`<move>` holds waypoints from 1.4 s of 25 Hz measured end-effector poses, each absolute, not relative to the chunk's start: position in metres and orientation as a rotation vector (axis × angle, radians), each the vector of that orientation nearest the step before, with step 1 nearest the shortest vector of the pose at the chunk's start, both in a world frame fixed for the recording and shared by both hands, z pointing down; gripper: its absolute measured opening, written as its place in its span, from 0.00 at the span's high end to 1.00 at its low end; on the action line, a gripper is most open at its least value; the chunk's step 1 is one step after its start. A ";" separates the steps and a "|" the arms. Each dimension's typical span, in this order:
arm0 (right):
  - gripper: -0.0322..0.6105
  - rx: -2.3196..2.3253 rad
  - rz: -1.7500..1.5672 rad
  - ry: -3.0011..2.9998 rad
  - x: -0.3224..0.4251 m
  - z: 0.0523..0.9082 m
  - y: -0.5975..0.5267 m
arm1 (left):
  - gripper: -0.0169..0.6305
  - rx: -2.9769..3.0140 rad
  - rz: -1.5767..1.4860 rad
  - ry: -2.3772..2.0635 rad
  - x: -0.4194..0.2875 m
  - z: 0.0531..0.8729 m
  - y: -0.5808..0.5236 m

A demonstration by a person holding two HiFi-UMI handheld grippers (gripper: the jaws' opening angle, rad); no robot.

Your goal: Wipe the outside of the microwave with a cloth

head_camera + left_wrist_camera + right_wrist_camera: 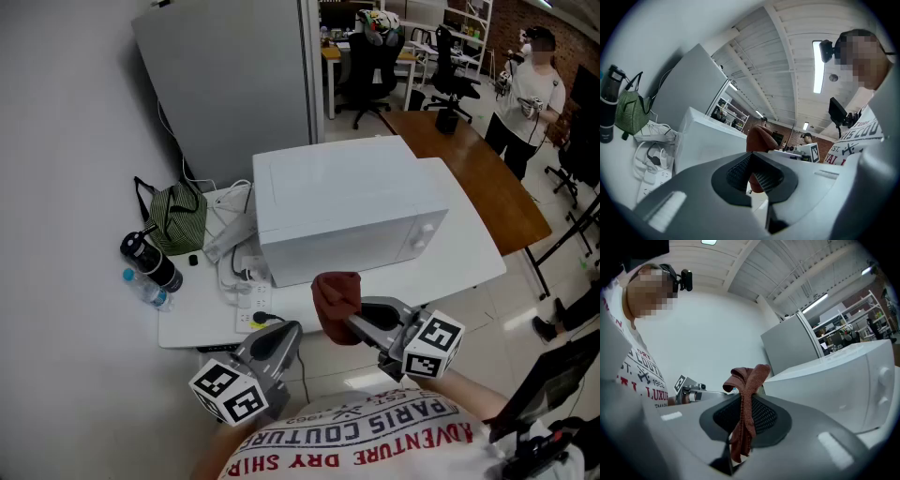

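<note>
Ahead of both pairs of fingers, in the head view, the white microwave (347, 211) sits on the white bench (197, 323), untouched. The right gripper (354, 323) holds the rust-red cloth (336, 302) bunched up at its tips, just short of the microwave's near face. The left gripper (286, 330) hangs beside it, carrying nothing. Off to the left of the left fingers lie a power strip (248, 317) with loose white cables, a green bag (176, 217) and a dark bottle (150, 262).

In the left gripper view, the fingers (738, 171) are pressed together at their tips with nothing between them. The cloth (761, 138) shows beyond them and the microwave (705, 143) stands beyond on the left.

In the right gripper view, the fingers (764, 416) pinch one narrow fold of cloth (746, 380). A crest stands above the tips and a tail droops below, with the microwave (834, 385) to the right of them.

Wiping looks not yet begun. The grip takes only a thin fold, so dragging it across the casing could tug the cloth free. A wad this small may also let the hard fingertips scrape the paint. Pushing sideways might slide the microwave, since the left gripper is not bracing it. A wipe round the left side could snag the cables.
</note>
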State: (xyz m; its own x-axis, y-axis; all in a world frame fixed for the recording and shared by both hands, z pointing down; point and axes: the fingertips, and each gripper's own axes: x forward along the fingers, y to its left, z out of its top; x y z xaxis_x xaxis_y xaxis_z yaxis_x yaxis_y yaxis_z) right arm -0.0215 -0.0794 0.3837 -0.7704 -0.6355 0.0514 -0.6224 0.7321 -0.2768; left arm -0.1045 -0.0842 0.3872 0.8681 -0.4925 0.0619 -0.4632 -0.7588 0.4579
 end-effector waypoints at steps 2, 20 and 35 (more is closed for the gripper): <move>0.88 -1.041 -0.414 2.900 -0.034 0.385 -0.084 | 0.97 2.572 -0.099 -0.703 -0.115 0.388 -0.090; 0.88 -1.243 -0.077 2.895 -0.097 0.435 -0.213 | 0.97 2.409 -0.074 -1.052 -0.205 0.410 -0.089; 0.88 -1.379 -0.065 2.823 -0.036 0.447 -0.232 | 0.97 2.417 -0.042 -1.055 -0.173 0.409 -0.104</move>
State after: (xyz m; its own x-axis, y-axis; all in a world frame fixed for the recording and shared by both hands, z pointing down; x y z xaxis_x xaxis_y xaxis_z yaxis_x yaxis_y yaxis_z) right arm -0.0355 -0.2320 0.4465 -0.6147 -0.7886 0.0186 -0.7886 0.6138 -0.0368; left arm -0.1733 -0.1043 0.4086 0.6995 -0.6951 0.1660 -0.6797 -0.5754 0.4549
